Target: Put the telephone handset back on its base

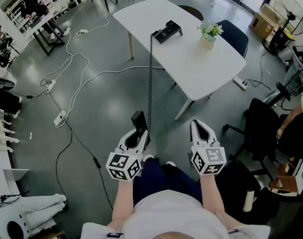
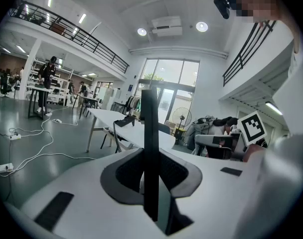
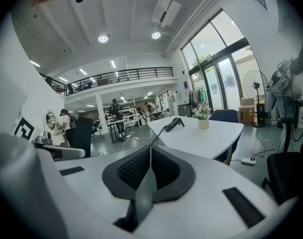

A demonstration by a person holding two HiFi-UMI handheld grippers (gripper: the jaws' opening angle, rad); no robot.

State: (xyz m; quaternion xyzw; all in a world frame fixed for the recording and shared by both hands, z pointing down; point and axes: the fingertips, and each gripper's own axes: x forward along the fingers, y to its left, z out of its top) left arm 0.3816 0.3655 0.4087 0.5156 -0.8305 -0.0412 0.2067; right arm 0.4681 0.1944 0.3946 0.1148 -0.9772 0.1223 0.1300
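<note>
the left gripper (image 1: 138,132) was clenched on the handset (image 1: 138,119), which stood up dark and narrow between its jaws, the pads pressed against both flat sides. in the left gripper view the handset showed edge-on, a thin black bar rising out of the jaws. the handset was off its base (image 1: 166,31) and well away from it, held over the grey floor in front of the person. the base sat near the left end of the white table (image 1: 211,71), apart from a small potted plant (image 1: 210,33) on the far side of the top. a black coiled cord (image 1: 150,78) ran from the base, over the table's near edge and straight down to the handset.

the right gripper (image 1: 202,127) was held level with the left one and beside it, its jaws closed together with nothing between them. white cables (image 1: 76,63) lay across the floor left of the table, and a dark chair (image 1: 234,35) stood behind it.
</note>
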